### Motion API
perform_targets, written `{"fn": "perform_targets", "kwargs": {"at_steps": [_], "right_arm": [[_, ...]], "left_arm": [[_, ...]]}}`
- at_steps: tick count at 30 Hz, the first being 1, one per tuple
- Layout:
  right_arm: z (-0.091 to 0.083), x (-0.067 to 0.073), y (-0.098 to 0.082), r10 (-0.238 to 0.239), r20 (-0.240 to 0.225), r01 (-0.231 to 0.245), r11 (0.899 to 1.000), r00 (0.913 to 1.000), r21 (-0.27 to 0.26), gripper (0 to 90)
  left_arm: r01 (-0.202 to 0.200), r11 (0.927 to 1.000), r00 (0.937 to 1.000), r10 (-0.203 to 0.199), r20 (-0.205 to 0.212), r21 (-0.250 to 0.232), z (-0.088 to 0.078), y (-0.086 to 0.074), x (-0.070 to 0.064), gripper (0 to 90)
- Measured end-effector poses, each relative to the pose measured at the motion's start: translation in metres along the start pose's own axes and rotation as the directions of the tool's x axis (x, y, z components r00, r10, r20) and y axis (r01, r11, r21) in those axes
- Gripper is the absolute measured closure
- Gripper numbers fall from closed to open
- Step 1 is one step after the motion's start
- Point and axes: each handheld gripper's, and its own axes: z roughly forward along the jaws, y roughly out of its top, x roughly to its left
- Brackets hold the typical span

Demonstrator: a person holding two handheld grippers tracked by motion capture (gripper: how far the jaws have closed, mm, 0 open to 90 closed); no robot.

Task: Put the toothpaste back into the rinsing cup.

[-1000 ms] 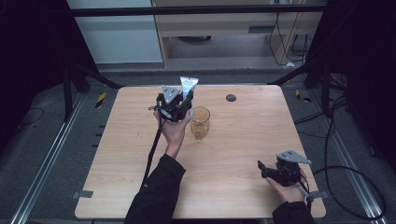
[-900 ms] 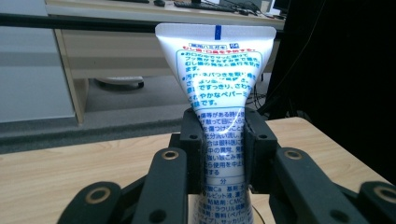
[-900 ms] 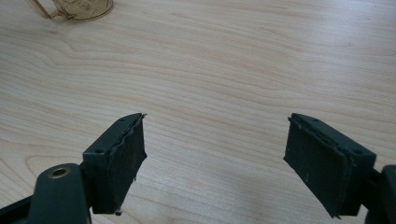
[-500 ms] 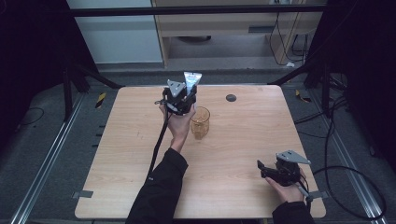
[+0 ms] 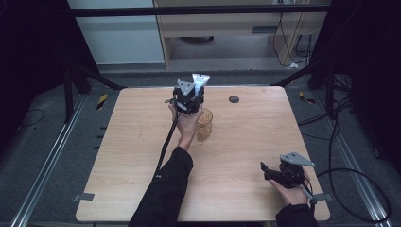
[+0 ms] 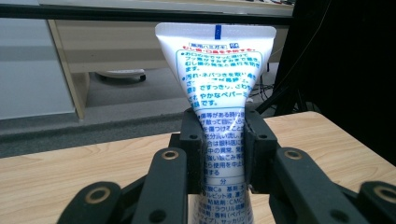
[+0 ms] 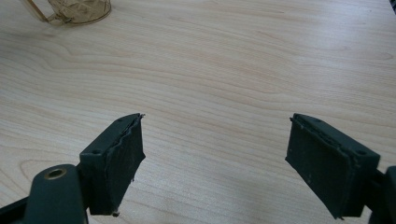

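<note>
Nearest me, my right gripper point(image 5: 267, 171) rests low at the near right corner of the table point(image 5: 132, 189), jaws spread wide with bare wood between them, pinching nothing. In the right gripper view both pads point(image 7: 122, 158) hang over the tabletop and the amber glass cup point(image 7: 70, 10) sits well apart at the far edge of that view

Mid-table, my left forearm reaches forward past the cup point(image 5: 204, 124), which stands upright just beside my left hand point(image 5: 185, 124)

Farther out, my left gripper point(image 5: 193, 97) is raised above the table's far half, jaws clamped on a white toothpaste tube point(image 5: 198, 80). In the left gripper view the pads point(image 6: 194, 144) press both sides of the tube point(image 6: 217, 93), tube upright, flat crimped end up, blue print facing the camera

Beyond that, a small dark disc point(image 5: 233, 99) lies on the far part of the table
</note>
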Motion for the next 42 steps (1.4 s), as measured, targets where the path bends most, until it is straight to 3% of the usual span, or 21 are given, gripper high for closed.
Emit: {"fn": "perform_targets", "kwargs": {"at_steps": [10,25,39,42], "right_arm": [[0.001,0.0,0.0,-0.016,0.003,0.016,1.0,0.9999,-0.004,18.5],[0.001,0.001,0.0,-0.02,-0.002,0.02,1.0,0.9998,-0.007,18.5],[0.001,0.001,0.0,-0.023,-0.001,0.023,1.0,0.9997,-0.007,18.5],[0.001,0.001,0.0,-0.024,-0.001,0.024,1.0,0.9997,-0.007,18.5]], "left_arm": [[0.0,1.0,0.9997,0.0,0.022,0.006,0.007,-0.003,0.002,72.5],[-0.027,0.9992,0.9983,0.026,0.053,0.03,0.018,-0.016,-0.004,72.3],[-0.026,0.998,0.9968,0.021,0.078,0.057,0.021,-0.034,-0.004,71.5],[-0.04,0.9973,0.9962,0.035,0.08,0.061,0.02,-0.04,-0.005,71.2]]}}
